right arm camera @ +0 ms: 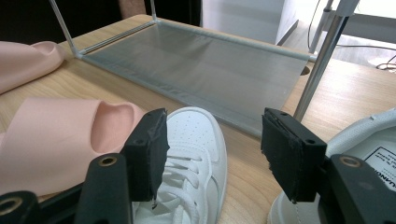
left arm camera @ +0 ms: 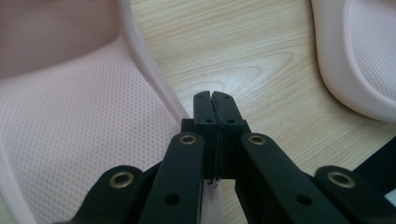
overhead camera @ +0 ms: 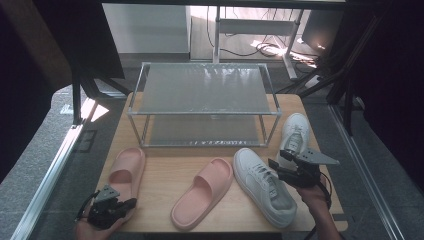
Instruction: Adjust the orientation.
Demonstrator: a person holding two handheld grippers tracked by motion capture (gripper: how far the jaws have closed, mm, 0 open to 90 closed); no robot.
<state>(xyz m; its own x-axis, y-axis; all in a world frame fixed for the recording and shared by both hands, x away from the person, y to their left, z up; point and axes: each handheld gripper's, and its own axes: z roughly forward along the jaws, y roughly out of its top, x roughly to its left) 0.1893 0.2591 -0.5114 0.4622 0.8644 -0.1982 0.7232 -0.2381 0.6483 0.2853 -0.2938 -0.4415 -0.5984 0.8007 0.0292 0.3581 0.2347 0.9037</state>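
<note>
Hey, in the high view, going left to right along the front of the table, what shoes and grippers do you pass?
Left gripper → left pink slipper → right pink slipper → near white sneaker → right gripper

Matt pink foam slides (overhead camera: 202, 192) with dimpled footbeds; smooth white leather-look sneakers (overhead camera: 264, 185); pale wood-grain table (overhead camera: 165, 172); metal rack (overhead camera: 202, 102), frosted shelves

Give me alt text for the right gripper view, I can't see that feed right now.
The right gripper has its jaws wide open, above a white laced sneaker on the wooden table. A pink slide sandal lies beside the sneaker, a second white sneaker is at the other edge, and the low metal shoe rack stands behind.
</note>
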